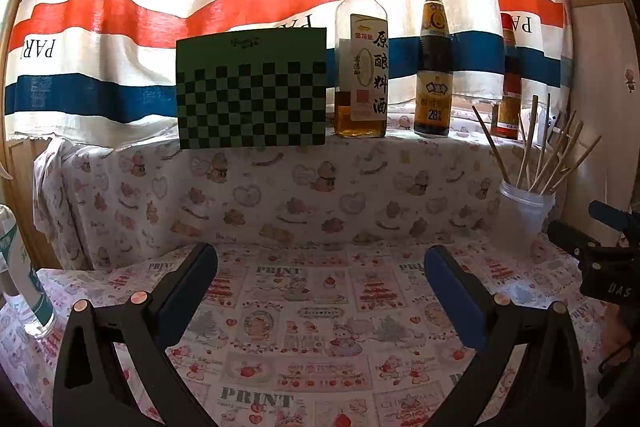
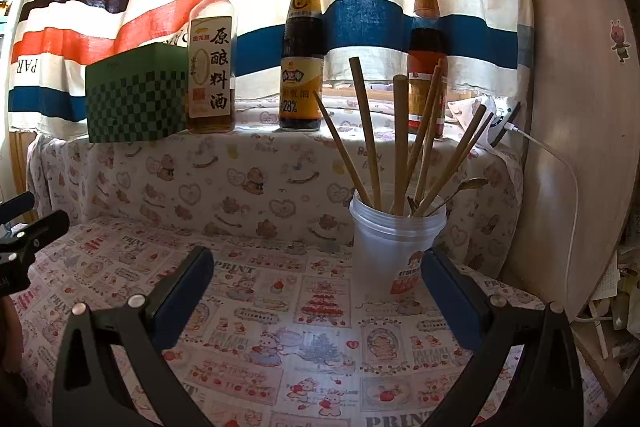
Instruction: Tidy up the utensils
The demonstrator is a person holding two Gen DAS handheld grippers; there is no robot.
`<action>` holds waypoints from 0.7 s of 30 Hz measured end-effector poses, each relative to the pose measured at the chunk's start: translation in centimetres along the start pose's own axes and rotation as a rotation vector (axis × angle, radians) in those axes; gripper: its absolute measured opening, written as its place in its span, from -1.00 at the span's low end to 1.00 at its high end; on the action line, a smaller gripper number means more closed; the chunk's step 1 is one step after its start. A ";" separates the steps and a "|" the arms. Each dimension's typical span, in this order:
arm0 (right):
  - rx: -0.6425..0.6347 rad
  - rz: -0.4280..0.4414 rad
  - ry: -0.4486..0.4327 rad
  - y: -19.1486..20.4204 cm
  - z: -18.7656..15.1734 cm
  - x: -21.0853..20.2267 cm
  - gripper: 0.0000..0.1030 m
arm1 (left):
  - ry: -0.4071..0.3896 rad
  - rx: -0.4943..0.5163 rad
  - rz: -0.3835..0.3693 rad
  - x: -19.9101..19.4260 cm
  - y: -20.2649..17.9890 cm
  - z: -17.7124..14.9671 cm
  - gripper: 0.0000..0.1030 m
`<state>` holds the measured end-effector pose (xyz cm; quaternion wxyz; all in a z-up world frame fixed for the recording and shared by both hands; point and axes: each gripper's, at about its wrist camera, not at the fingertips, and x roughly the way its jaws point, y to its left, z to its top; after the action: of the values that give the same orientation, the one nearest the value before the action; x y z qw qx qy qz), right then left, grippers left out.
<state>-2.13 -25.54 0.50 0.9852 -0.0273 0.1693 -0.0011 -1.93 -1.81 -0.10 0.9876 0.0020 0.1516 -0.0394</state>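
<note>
A clear plastic cup [image 2: 394,247] stands on the printed tablecloth and holds several wooden chopsticks [image 2: 400,143] and a metal spoon [image 2: 472,183]. My right gripper [image 2: 318,267] is open and empty, a little in front of the cup, which sits just inside its right finger. In the left wrist view the same cup [image 1: 524,219] with chopsticks [image 1: 548,155] stands at the far right. My left gripper [image 1: 320,267] is open and empty over bare tablecloth, well left of the cup. The right gripper's body [image 1: 600,259] shows at the right edge.
On the raised ledge behind stand a green checkered box [image 1: 252,91], a cooking wine bottle [image 1: 362,67], a dark sauce bottle [image 1: 434,75] and a red-capped bottle [image 2: 426,59]. A clear bottle [image 1: 24,279] stands at the left edge. A striped curtain hangs behind. A white cable [image 2: 560,163] runs down the right wall.
</note>
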 end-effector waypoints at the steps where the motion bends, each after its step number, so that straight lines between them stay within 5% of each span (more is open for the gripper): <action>1: -0.001 -0.001 -0.001 0.0 0.0 0.0 1.00 | 0.000 0.002 0.002 0.0 0.0 0.0 0.99; 21: 0.014 -0.002 0.011 -0.1 0.0 0.1 1.00 | 0.005 0.001 0.013 0.0 0.0 0.0 0.99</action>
<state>-2.02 -25.66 0.43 0.9844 -0.0207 0.1747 -0.0035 -1.89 -1.86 -0.10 0.9875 0.0038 0.1541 -0.0332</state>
